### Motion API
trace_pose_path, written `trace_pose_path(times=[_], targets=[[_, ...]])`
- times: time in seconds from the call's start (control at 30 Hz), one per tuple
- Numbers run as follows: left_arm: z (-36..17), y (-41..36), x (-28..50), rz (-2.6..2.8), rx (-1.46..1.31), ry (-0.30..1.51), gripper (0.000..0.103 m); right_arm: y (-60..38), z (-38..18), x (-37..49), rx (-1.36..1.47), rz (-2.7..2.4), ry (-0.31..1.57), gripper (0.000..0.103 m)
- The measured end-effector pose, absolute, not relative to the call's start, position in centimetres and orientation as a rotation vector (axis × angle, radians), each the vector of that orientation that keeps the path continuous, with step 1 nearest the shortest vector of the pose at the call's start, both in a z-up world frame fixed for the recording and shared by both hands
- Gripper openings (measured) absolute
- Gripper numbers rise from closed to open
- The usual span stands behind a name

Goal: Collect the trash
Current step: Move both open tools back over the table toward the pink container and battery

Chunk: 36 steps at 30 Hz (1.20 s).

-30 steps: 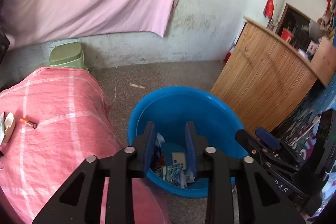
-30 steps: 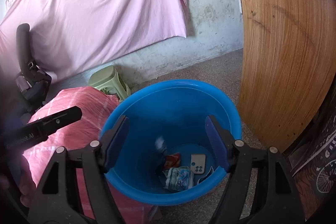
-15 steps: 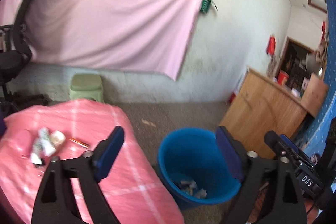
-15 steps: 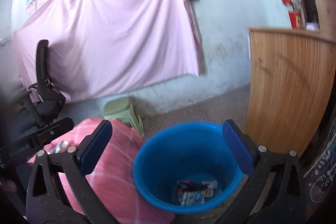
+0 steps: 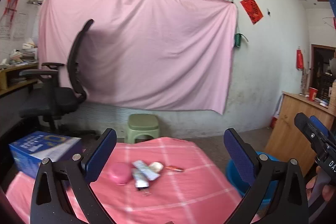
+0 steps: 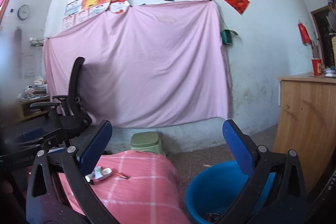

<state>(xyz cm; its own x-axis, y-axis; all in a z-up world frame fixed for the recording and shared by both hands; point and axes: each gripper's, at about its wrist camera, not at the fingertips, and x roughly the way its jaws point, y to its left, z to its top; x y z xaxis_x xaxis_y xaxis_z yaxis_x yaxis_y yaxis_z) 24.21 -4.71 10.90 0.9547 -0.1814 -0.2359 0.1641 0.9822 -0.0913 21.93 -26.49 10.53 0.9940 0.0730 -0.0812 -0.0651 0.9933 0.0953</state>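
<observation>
Trash lies on the pink checked cloth (image 5: 178, 194): a pink round lid (image 5: 121, 172), two silver tube-like wrappers (image 5: 143, 173), a pale crumpled piece (image 5: 156, 166) and a small orange item (image 5: 175, 168). My left gripper (image 5: 170, 152) is open and empty, above and short of them. The blue bucket (image 6: 214, 188) stands on the floor to the right with wrappers at its bottom (image 6: 212, 216). My right gripper (image 6: 168, 146) is open and empty, raised between table and bucket. The wrappers (image 6: 100, 172) and orange item (image 6: 122, 175) show in the right wrist view too.
A blue box (image 5: 42, 150) sits at the cloth's left edge. A green stool (image 5: 143, 125) stands behind the table, a black office chair (image 5: 56, 96) at left. A wooden counter (image 6: 308, 119) stands right of the bucket. A pink sheet (image 5: 136, 51) covers the back wall.
Both grippers have lifted out of the bucket and swung left toward the table. The left jaws opened wide after being nearly closed over the bucket. The trash on the cloth came into view.
</observation>
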Motion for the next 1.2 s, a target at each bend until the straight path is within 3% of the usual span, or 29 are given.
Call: trace_pose_path(times=[0.47, 1.2], targets=[[6.4, 4.0, 21.9, 0.014, -0.061, 0.234, 0.1, -18.8, 8.2, 22.7, 0.015, 0.21, 0.084, 0.103], [0.2, 5.4, 32.2, -0.011, -0.046, 0.566, 0.097, -15.6, 1.4, 33.7, -0.109, 0.295, 0.516, 0.103]])
